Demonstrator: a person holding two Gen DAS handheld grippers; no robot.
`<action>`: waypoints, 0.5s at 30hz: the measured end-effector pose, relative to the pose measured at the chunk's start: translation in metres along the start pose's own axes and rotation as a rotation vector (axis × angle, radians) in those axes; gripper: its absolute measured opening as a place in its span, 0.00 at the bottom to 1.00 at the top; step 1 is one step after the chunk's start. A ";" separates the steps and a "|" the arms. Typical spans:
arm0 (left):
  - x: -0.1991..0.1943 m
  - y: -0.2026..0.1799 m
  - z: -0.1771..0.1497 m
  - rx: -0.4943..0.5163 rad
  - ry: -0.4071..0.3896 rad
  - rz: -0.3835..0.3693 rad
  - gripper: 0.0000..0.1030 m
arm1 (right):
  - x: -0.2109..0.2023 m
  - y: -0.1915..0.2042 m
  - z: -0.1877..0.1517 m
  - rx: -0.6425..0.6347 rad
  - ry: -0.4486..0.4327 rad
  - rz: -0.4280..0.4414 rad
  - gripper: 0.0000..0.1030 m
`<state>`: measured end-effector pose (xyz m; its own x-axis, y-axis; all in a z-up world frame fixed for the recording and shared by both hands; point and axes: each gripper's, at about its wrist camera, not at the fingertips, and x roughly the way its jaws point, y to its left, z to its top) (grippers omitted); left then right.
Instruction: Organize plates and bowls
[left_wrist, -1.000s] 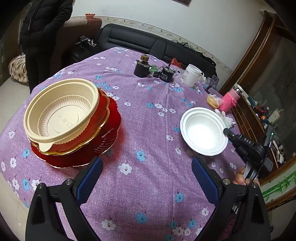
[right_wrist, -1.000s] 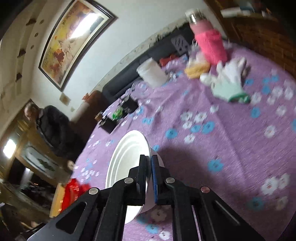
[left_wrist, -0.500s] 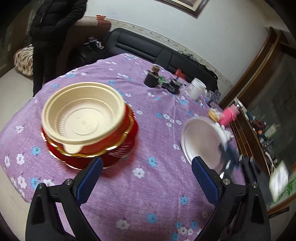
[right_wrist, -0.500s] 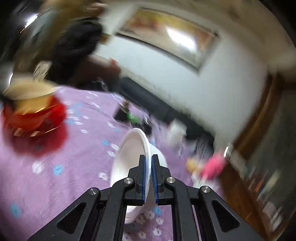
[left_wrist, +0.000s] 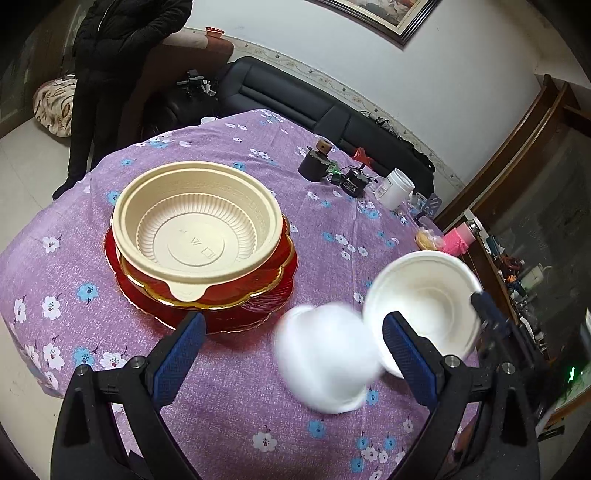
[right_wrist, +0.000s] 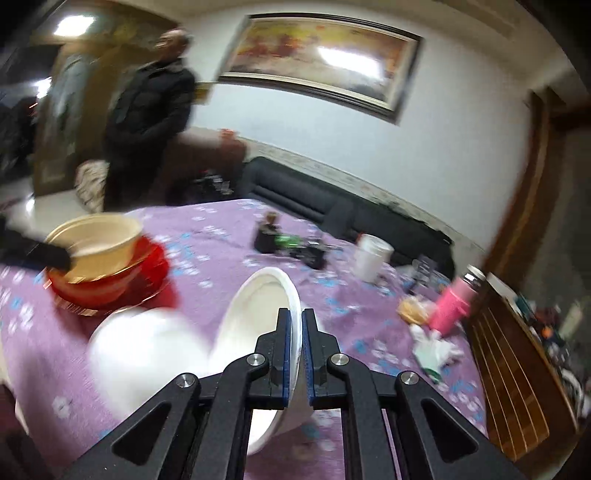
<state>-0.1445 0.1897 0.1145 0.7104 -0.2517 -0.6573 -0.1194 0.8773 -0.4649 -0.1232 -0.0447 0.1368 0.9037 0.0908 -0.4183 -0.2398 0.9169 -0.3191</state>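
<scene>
Rim grip: the right gripper (right_wrist: 294, 354) is clamped on the white bowl (right_wrist: 255, 314), tilted above the purple tablecloth (left_wrist: 229, 413) for stacking. A second white bowl (left_wrist: 327, 360), blurred, lies beside it. The left gripper (left_wrist: 291, 354) stands apart, empty. The cream bowl (left_wrist: 195, 232) nests in red plates (left_wrist: 258, 295).

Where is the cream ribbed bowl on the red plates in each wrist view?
Left wrist: the cream bowl sits centre-left, upright, on top of the red plates.
Right wrist: the cream bowl is at the left edge, blurred, on the same red plates.
Shared landmark: the white jar on the table's far side.
</scene>
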 end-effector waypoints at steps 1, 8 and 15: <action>-0.001 0.000 0.000 0.002 0.000 -0.001 0.94 | 0.004 -0.008 0.001 0.020 0.016 -0.018 0.07; 0.002 0.003 -0.002 0.007 0.010 -0.001 0.94 | 0.054 -0.088 -0.026 0.240 0.223 -0.156 0.09; 0.017 -0.006 -0.005 0.027 0.047 0.001 0.94 | 0.053 -0.113 -0.045 0.306 0.225 -0.179 0.57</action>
<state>-0.1355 0.1781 0.1029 0.6770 -0.2690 -0.6851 -0.1011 0.8880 -0.4486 -0.0640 -0.1607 0.1126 0.8134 -0.1363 -0.5655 0.0608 0.9868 -0.1504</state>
